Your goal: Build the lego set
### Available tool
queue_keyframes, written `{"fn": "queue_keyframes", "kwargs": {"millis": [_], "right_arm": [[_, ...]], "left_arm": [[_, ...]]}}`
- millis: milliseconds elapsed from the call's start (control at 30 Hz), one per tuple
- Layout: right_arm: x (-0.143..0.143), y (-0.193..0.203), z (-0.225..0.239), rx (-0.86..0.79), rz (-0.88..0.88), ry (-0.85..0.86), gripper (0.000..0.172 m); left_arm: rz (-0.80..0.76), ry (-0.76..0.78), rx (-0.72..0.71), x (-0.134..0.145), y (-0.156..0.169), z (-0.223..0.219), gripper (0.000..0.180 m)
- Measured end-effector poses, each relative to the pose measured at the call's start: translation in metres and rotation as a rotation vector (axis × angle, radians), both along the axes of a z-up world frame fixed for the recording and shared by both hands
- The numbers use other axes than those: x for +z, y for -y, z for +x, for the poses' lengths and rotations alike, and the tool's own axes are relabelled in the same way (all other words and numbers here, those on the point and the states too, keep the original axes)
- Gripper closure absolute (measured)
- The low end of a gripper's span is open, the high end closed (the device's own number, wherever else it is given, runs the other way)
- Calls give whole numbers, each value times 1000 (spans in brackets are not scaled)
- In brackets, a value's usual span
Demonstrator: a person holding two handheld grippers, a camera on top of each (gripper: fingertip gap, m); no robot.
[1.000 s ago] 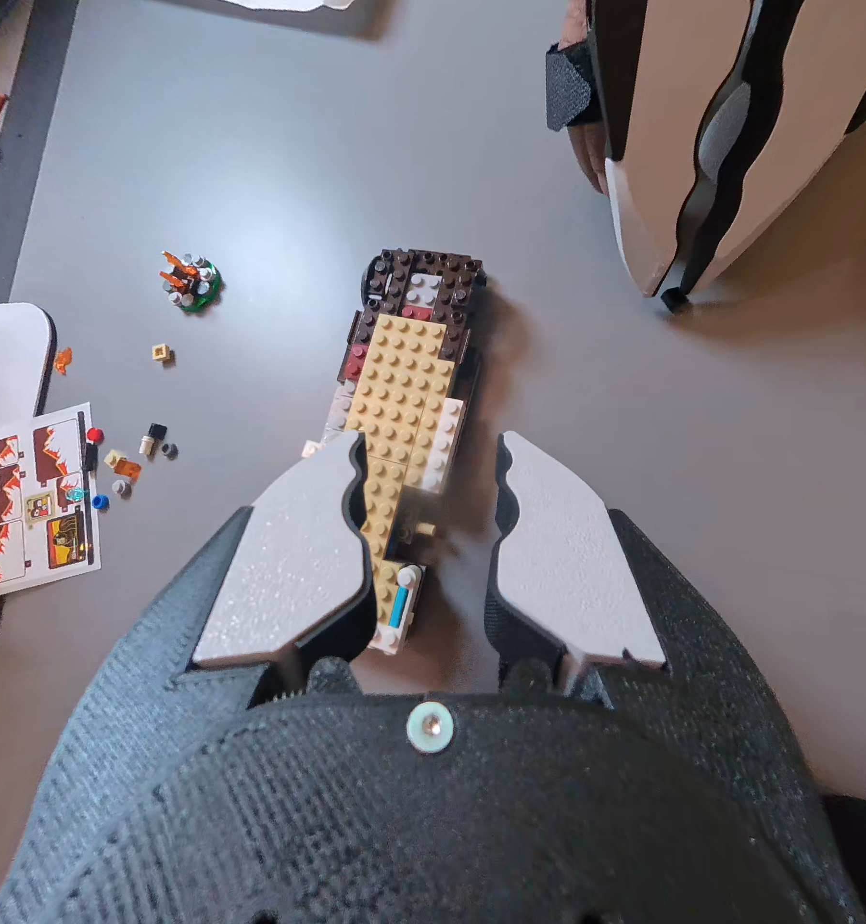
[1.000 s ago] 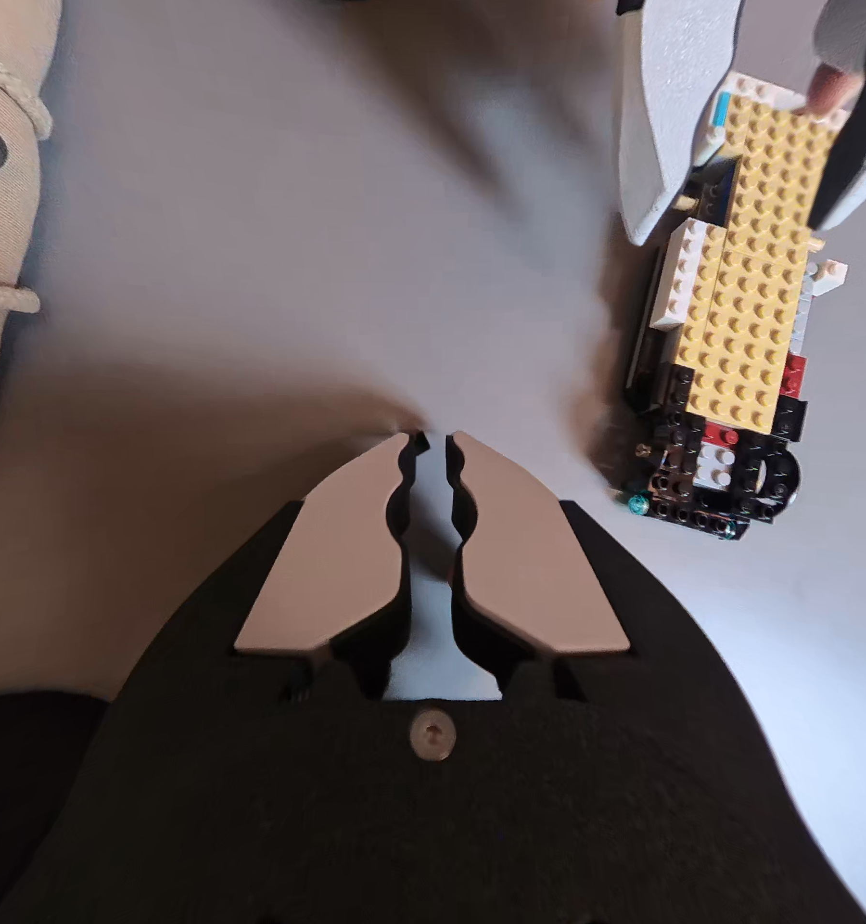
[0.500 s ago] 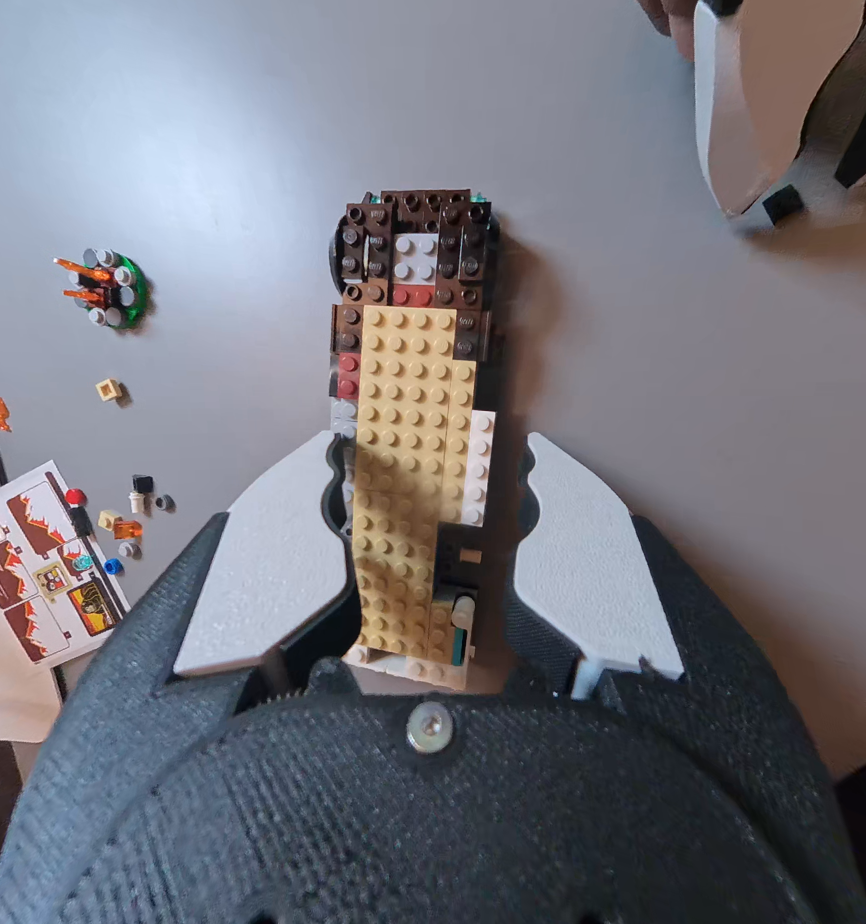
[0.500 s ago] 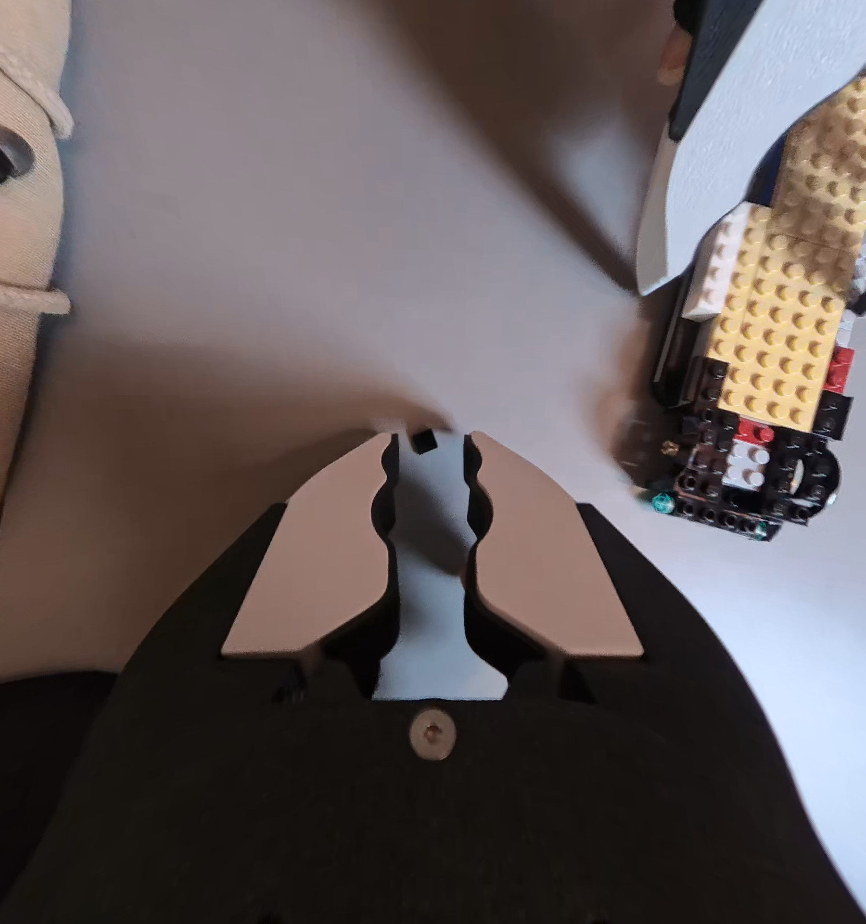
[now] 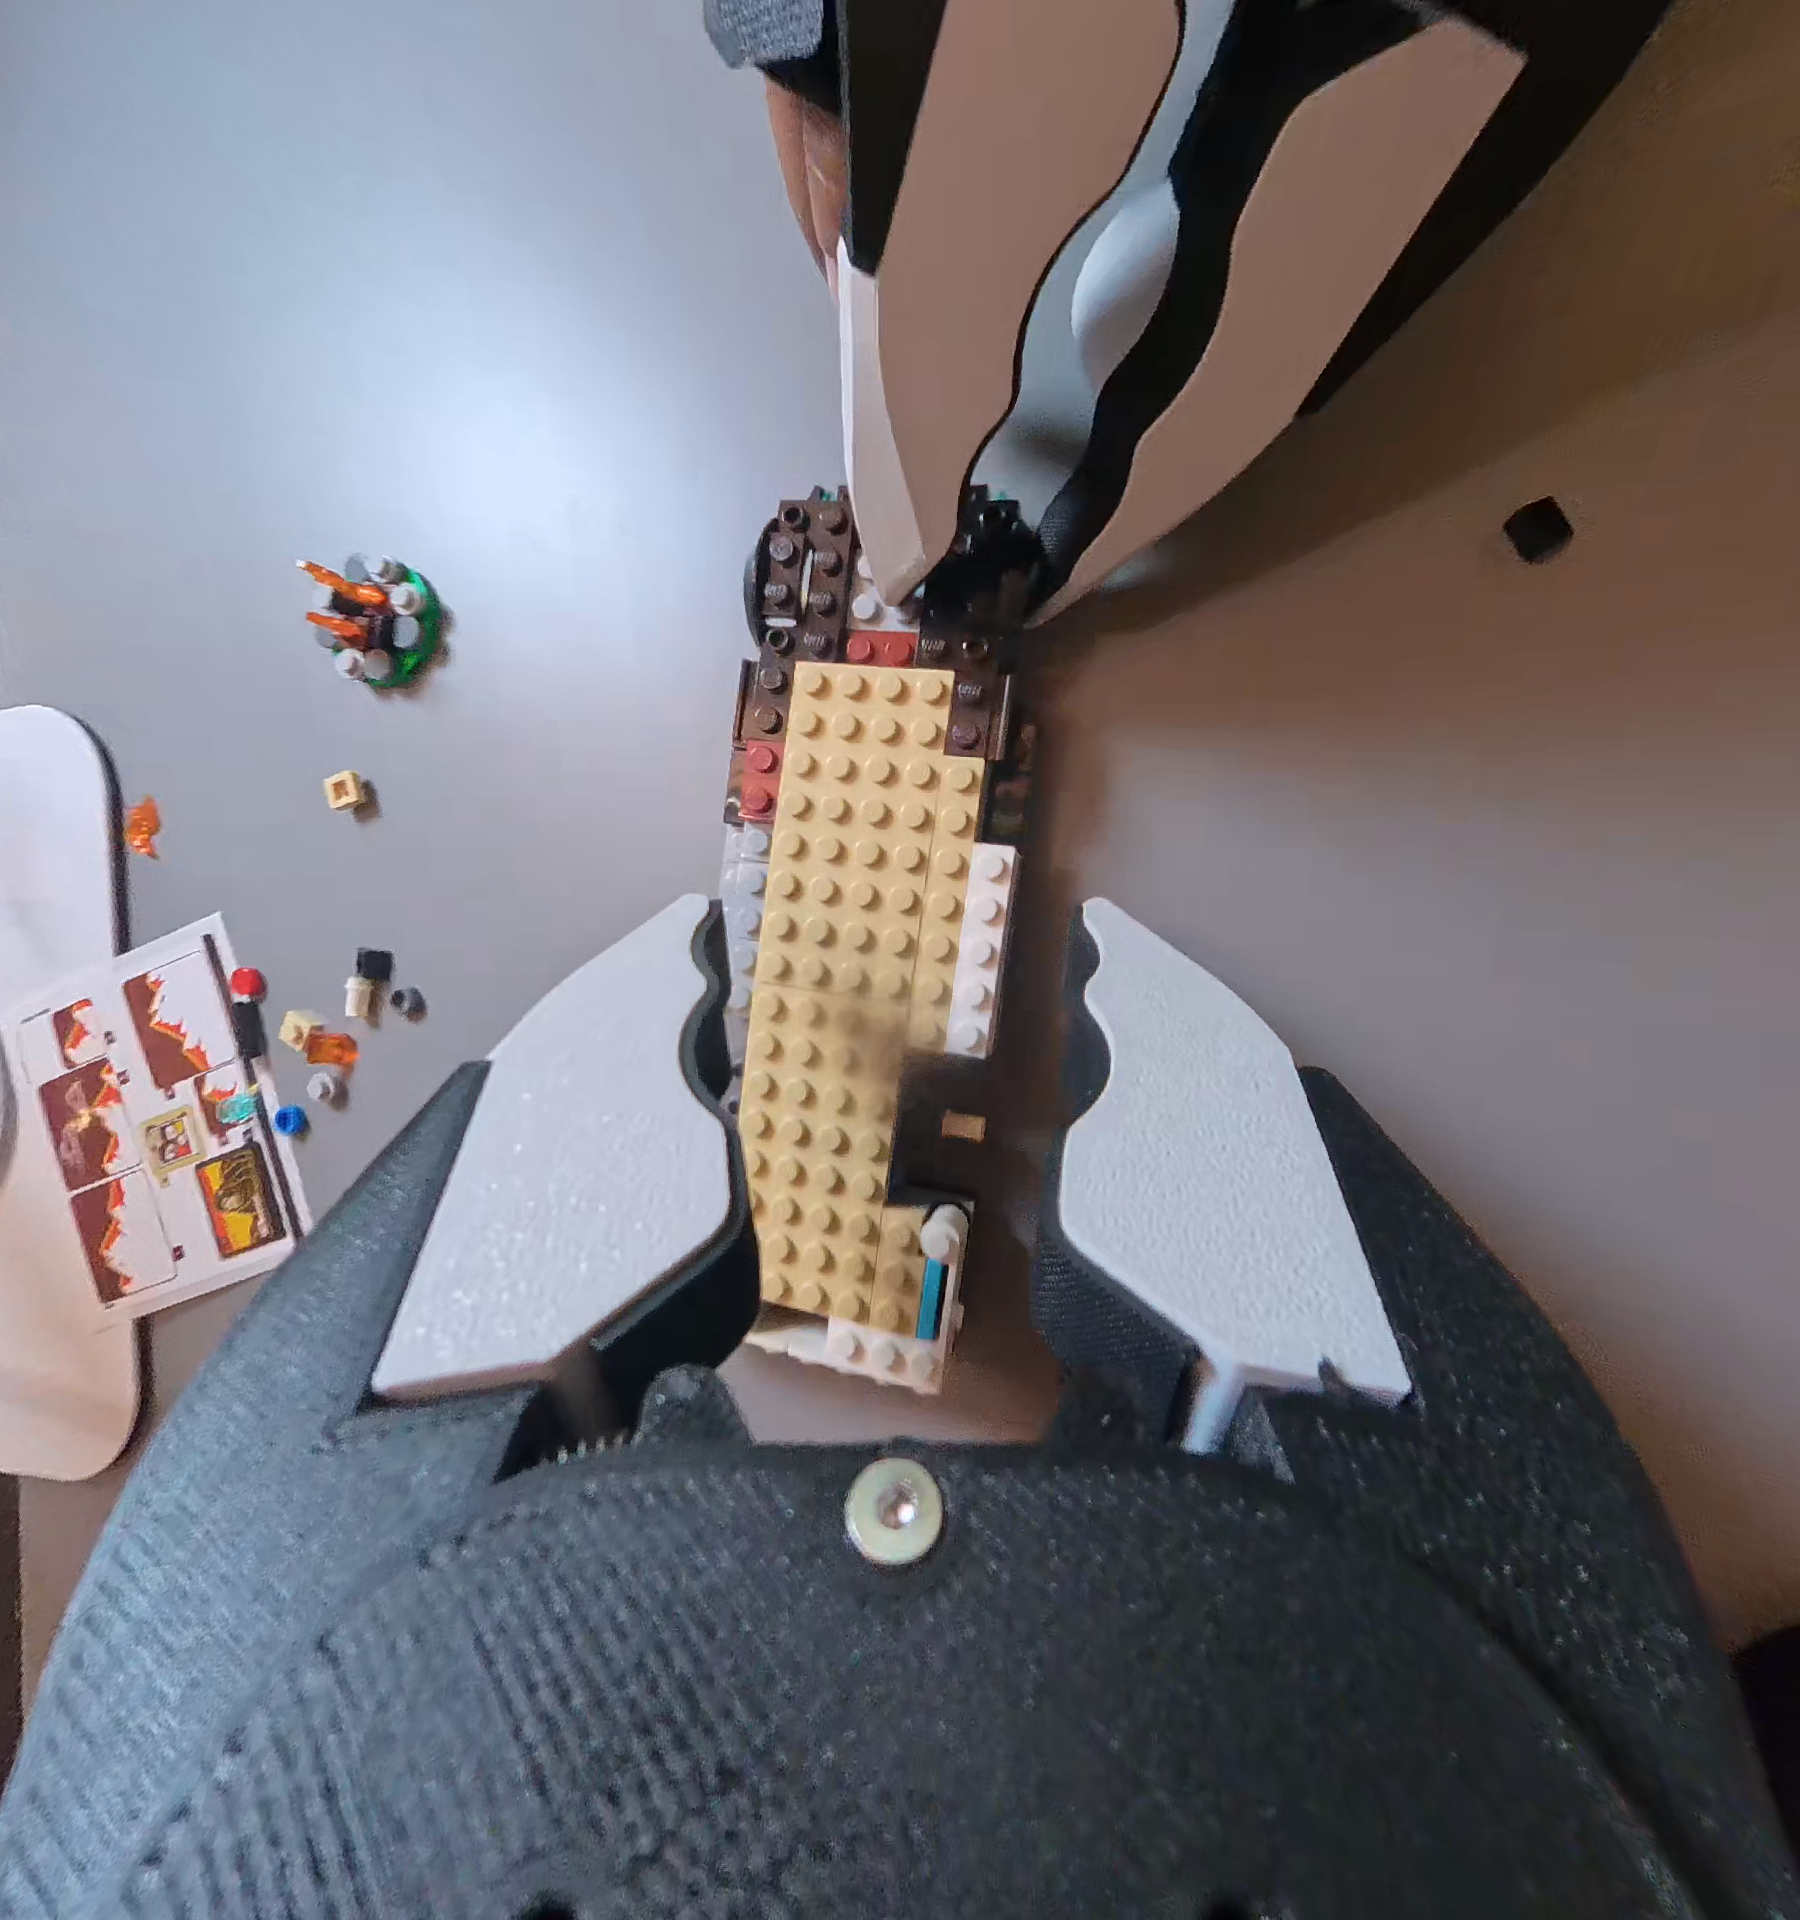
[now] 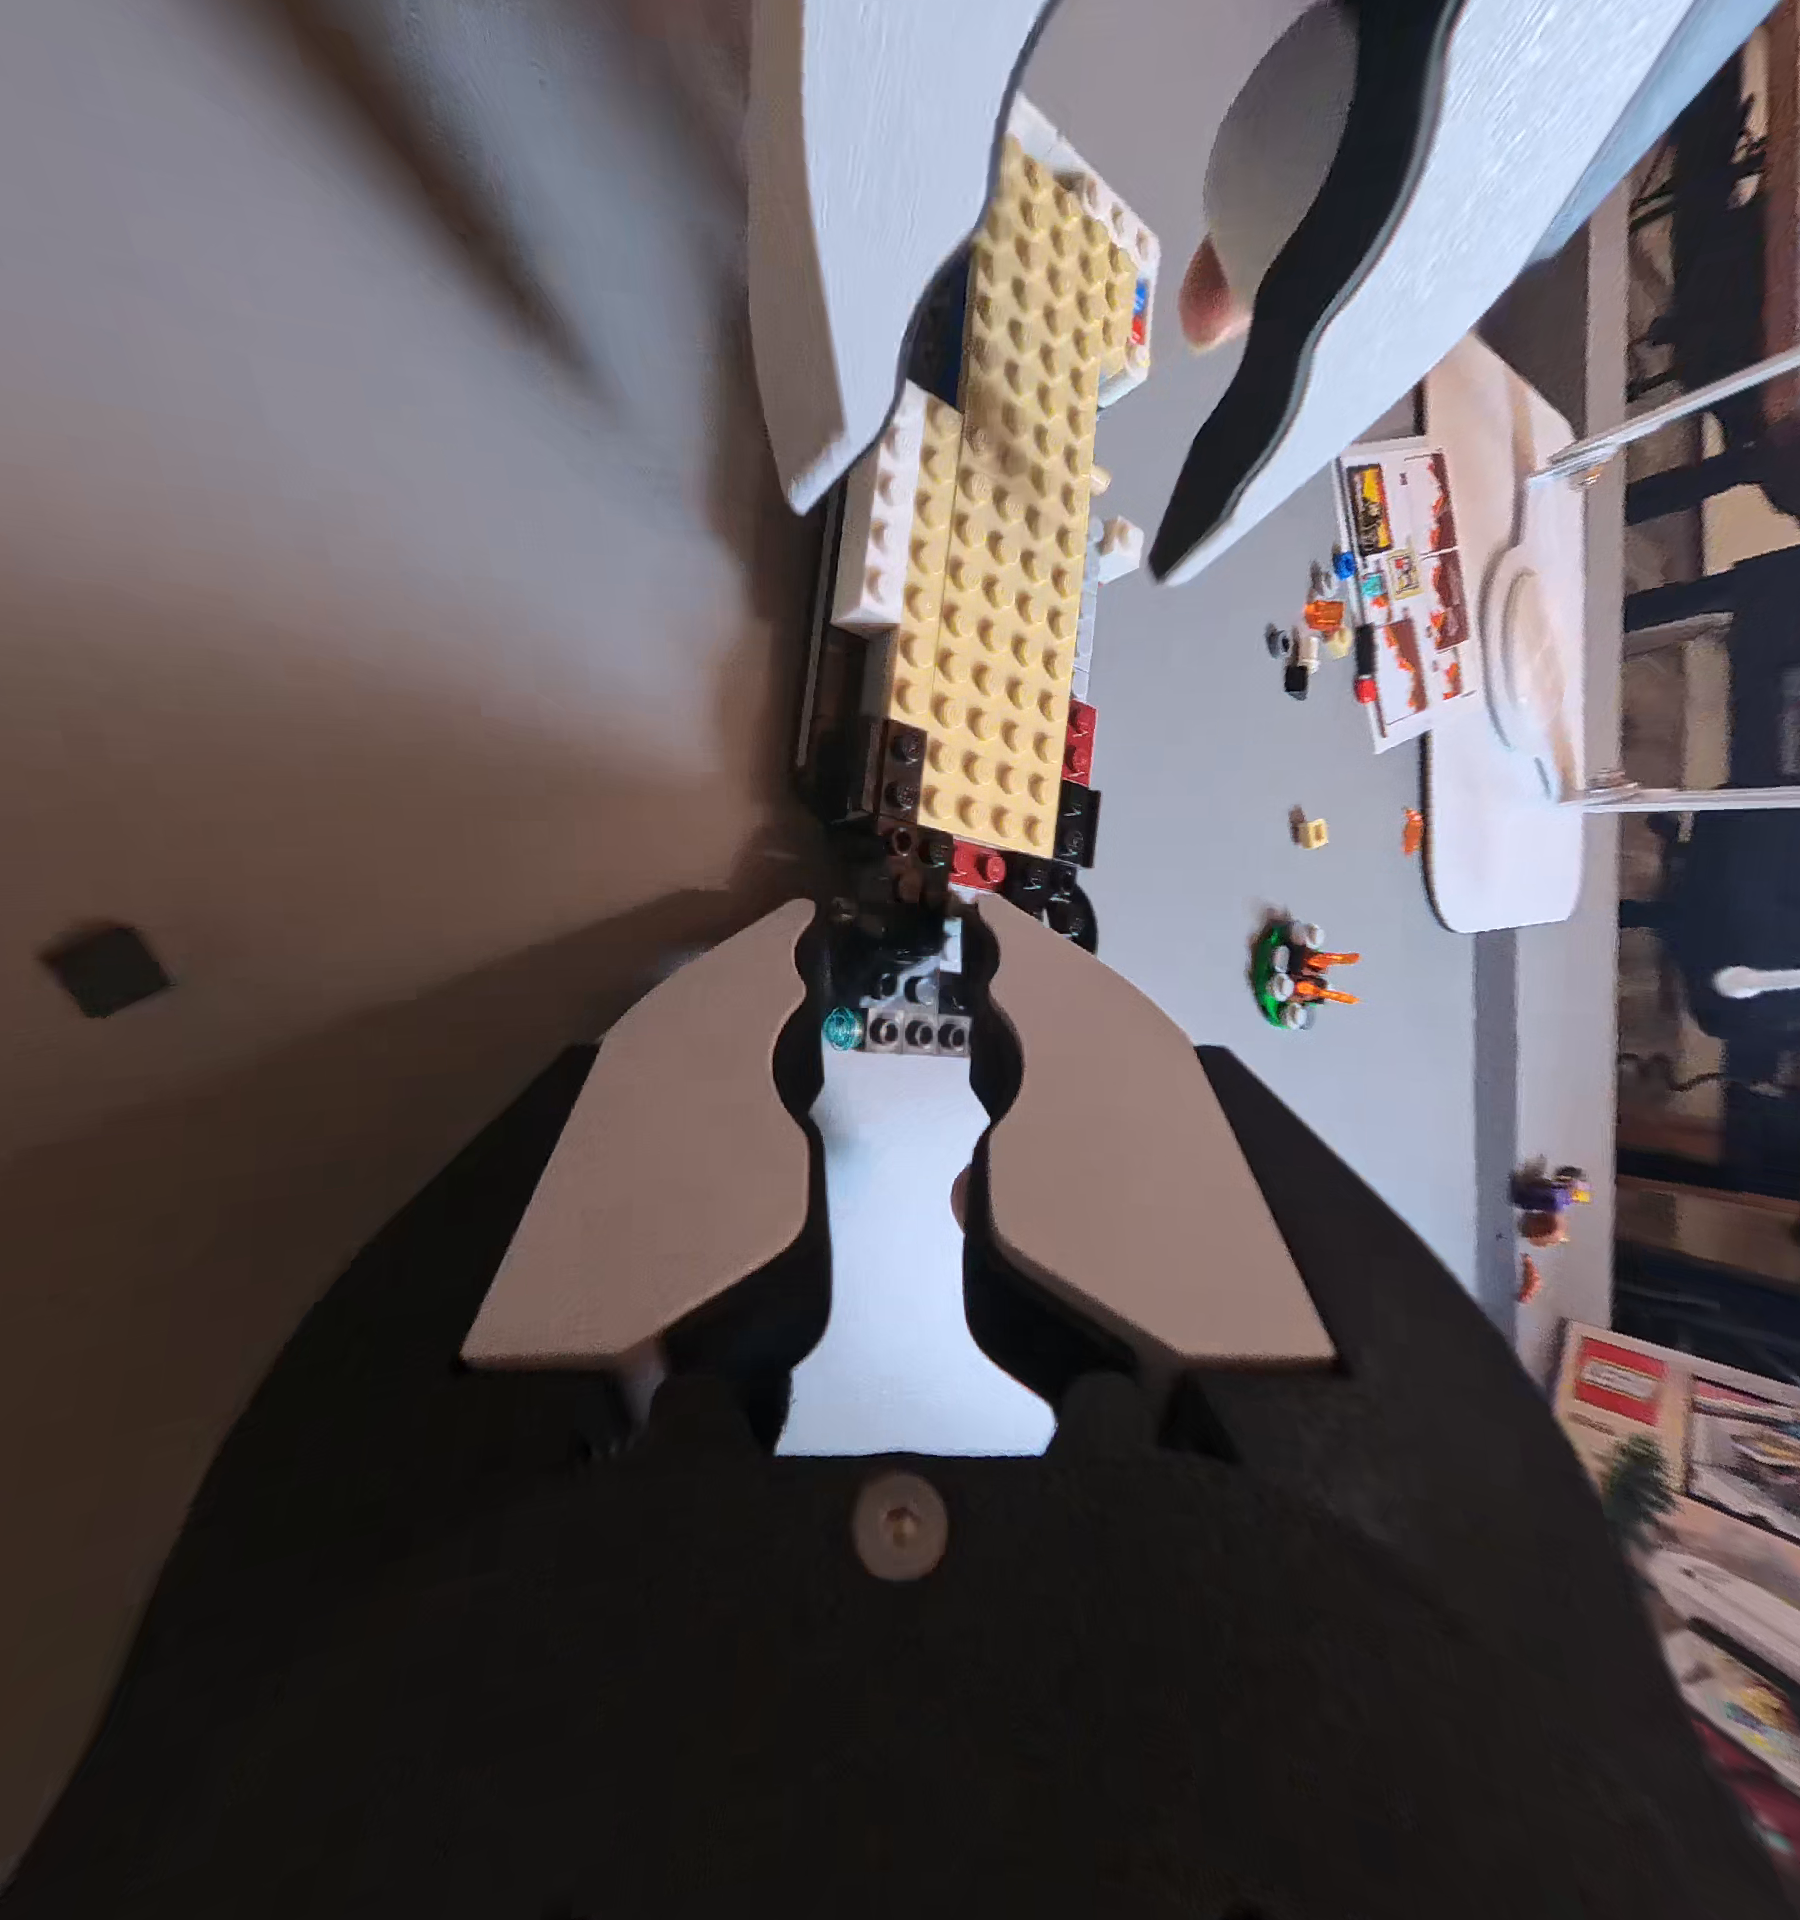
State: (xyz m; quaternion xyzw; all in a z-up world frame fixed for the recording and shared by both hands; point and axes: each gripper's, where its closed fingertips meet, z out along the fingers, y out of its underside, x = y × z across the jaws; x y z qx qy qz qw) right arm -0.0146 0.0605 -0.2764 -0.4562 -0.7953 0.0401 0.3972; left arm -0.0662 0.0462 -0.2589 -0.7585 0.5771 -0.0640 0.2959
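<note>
Brick model (image 5: 865,935) between both open tongs' fingers.

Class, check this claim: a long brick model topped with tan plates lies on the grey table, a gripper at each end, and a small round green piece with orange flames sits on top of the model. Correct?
Not quite. The green piece with orange flames sits on the grey table, well apart from the brick model, not on top of it. The left wrist view shows this. The rest holds: the left gripper and the right gripper are at opposite ends.
</note>
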Motion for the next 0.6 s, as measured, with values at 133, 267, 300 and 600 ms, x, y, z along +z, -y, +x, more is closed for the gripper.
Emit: {"fn": "queue_keyframes", "kwargs": {"millis": [133, 267, 300, 600], "right_arm": [[2, 3, -1, 24, 8, 16, 151], [15, 10, -3, 14, -234, 11, 152], [19, 13, -3, 3, -335, 12, 152], [34, 19, 4, 3, -919, 92, 152]], "left_arm": [[94, -50, 17, 3, 11, -16, 117], [201, -94, 37, -6, 11, -25, 115], [231, -93, 38, -6, 10, -24, 116], [340, -248, -51, -6, 1, -12, 156]]}}
